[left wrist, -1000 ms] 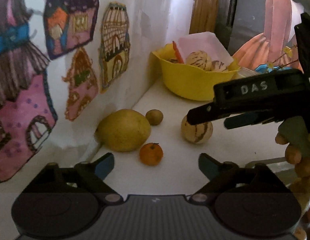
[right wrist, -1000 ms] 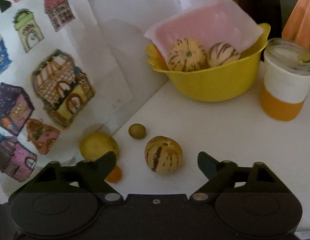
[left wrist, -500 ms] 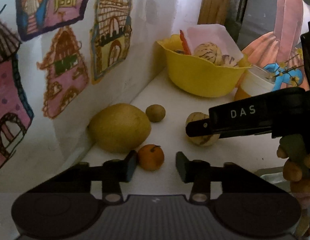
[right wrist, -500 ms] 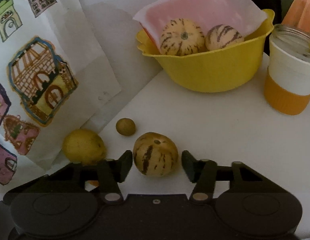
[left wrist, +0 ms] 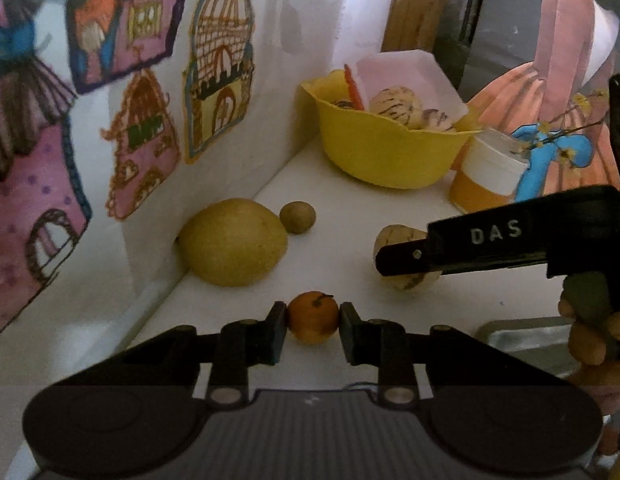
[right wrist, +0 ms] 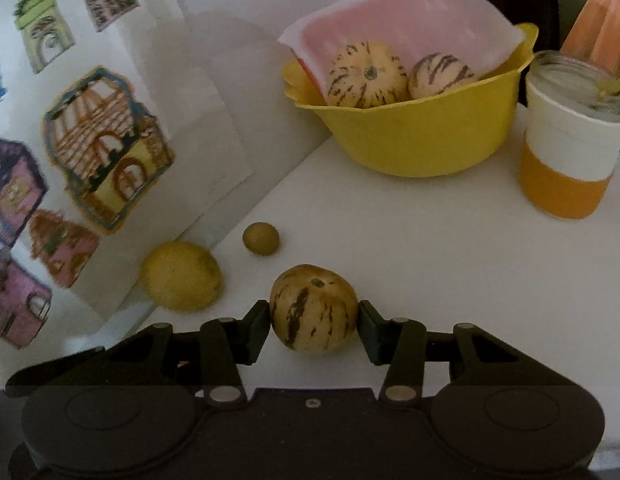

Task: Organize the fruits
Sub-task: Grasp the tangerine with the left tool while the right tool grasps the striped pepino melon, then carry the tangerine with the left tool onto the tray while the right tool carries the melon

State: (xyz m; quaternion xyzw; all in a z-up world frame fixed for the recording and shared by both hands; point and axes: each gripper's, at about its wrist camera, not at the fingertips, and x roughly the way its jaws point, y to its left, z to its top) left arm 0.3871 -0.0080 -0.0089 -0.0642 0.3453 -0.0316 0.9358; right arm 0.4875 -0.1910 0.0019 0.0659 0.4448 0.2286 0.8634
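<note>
The left gripper point(left wrist: 313, 320) is clamped on a small orange fruit point(left wrist: 313, 317), with one fingertip touching each side. The fruit sits on the white tabletop point(left wrist: 350, 240). The right gripper point(right wrist: 313, 320) is clamped on a striped melon-like fruit point(right wrist: 313, 313), which also rests on the tabletop; both fingertips are in contact with its sides.

Ahead and to the left of the left gripper lies a large yellow fruit point(left wrist: 233, 242), close against the wall. A small brown fruit point(left wrist: 297, 217) lies just beside it, on its far side. In the left wrist view the right gripper enters from the right, its black finger marked "DAS" crossing in front of the striped fruit. A person's hand point(left wrist: 594, 332) holds that gripper at the right edge.

Farther ahead of both grippers stands a yellow bowl point(right wrist: 422, 136). It contains two striped fruits point(right wrist: 366, 76) and a pale pink sheet point(right wrist: 402, 12) that rises above the rim. To the right of the bowl stands a jar point(right wrist: 566, 160) with a white upper band and an orange lower band, near the bowl but apart from it.

The white wall point(left wrist: 270, 80) to the left of the grippers carries coloured drawings of houses point(left wrist: 218, 68). A drawing of a figure in a pink dress point(left wrist: 550, 92) fills the background to the right. A metal tray edge point(left wrist: 522, 336) is visible beside the left gripper, lower right.
</note>
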